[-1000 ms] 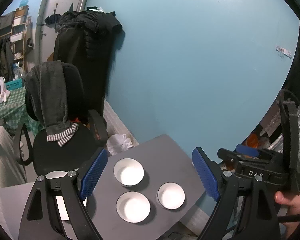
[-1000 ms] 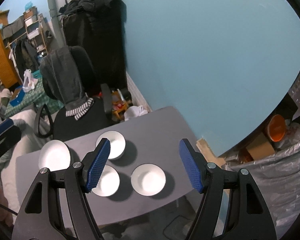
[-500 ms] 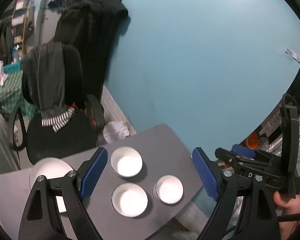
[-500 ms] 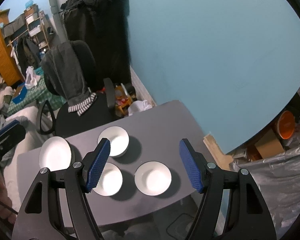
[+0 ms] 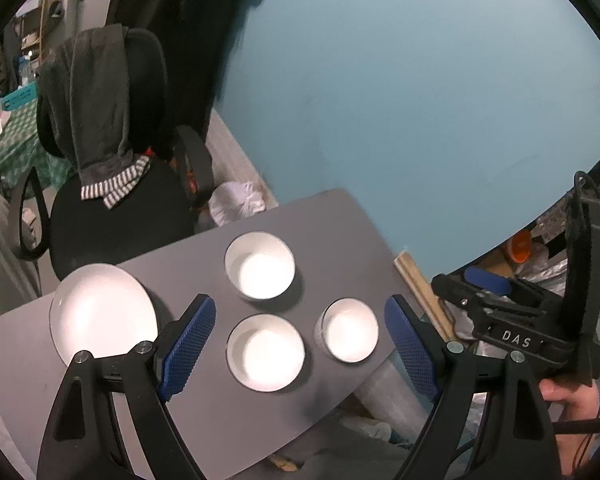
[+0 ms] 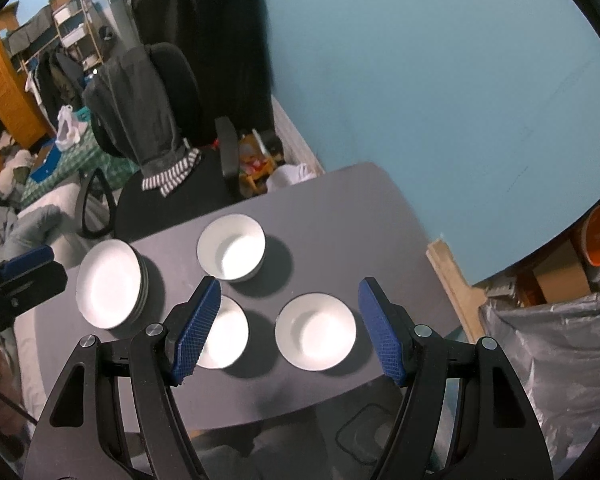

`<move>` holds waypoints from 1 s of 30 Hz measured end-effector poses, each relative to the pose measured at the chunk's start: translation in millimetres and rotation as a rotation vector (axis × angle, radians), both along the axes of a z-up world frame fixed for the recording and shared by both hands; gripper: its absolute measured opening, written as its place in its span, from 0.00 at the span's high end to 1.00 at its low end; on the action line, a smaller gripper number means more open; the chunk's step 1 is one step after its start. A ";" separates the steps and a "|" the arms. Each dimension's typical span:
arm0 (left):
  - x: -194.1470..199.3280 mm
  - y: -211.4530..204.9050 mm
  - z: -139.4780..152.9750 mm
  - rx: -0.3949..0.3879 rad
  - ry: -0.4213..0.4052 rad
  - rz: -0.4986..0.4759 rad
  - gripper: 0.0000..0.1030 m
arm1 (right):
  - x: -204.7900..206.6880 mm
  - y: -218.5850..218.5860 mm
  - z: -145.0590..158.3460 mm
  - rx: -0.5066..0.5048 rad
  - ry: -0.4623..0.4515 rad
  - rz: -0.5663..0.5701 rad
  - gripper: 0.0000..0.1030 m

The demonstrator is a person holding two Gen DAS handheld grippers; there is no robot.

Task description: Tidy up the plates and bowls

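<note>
Both our grippers, left gripper [image 5: 300, 344] and right gripper [image 6: 290, 326], hang wide open above the table [image 6: 340, 208]. Three bowls [image 6: 315, 332] cluster mid-frame, the plate stack [image 6: 108, 284] sits left. We'd drop straight down, pinching one rim squarely.

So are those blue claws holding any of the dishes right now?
No. The left gripper and the right gripper are both open and empty, above the bowls and plates on the table.

Count on bench [image 6: 340, 216]: three white bowls [image 6: 231, 253] [image 6: 315, 332] [image 6: 224, 332]; one stack of white plates [image 6: 108, 283]. Two tongs, left [image 5: 300, 346] and right [image 6: 290, 326].
</note>
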State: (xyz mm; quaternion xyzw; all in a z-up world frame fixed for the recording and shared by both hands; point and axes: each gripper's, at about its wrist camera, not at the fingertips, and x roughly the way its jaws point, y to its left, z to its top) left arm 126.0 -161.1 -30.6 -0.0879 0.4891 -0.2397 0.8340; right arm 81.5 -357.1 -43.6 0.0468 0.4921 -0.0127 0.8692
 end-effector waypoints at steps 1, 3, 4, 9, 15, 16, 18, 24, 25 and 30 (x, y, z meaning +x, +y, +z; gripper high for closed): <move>1.0 -0.4 -3.1 0.008 0.009 0.004 0.15 | 1.7 -1.3 -3.9 0.004 0.009 -0.001 0.32; 3.2 -1.7 -7.3 0.017 0.017 0.009 0.15 | 5.4 -2.5 -9.7 0.015 0.022 0.000 0.32; 4.3 -2.4 -9.5 0.024 0.021 0.013 0.15 | 7.9 -3.3 -13.6 0.023 0.032 0.001 0.32; 12.4 -2.5 -24.7 0.057 0.036 0.044 0.15 | 18.1 -4.4 -30.5 0.047 0.070 0.010 0.32; 20.4 3.7 -43.4 0.110 0.034 0.105 0.15 | 32.3 -1.2 -52.3 0.028 0.110 0.042 0.32; 21.6 5.3 -46.8 0.115 0.036 0.115 0.15 | 35.7 -0.6 -57.5 0.027 0.121 0.049 0.32; 23.3 8.3 -53.7 0.122 0.041 0.128 0.15 | 40.4 0.7 -64.5 0.019 0.132 0.062 0.32; 29.3 19.5 -82.7 0.125 0.079 0.171 0.15 | 57.3 12.6 -91.1 -0.009 0.174 0.132 0.32; 30.8 21.1 -88.3 0.120 0.092 0.176 0.15 | 60.0 15.9 -96.1 -0.016 0.178 0.151 0.32; 33.6 26.8 -120.8 0.136 0.152 0.201 0.15 | 70.1 32.8 -122.2 -0.042 0.201 0.253 0.32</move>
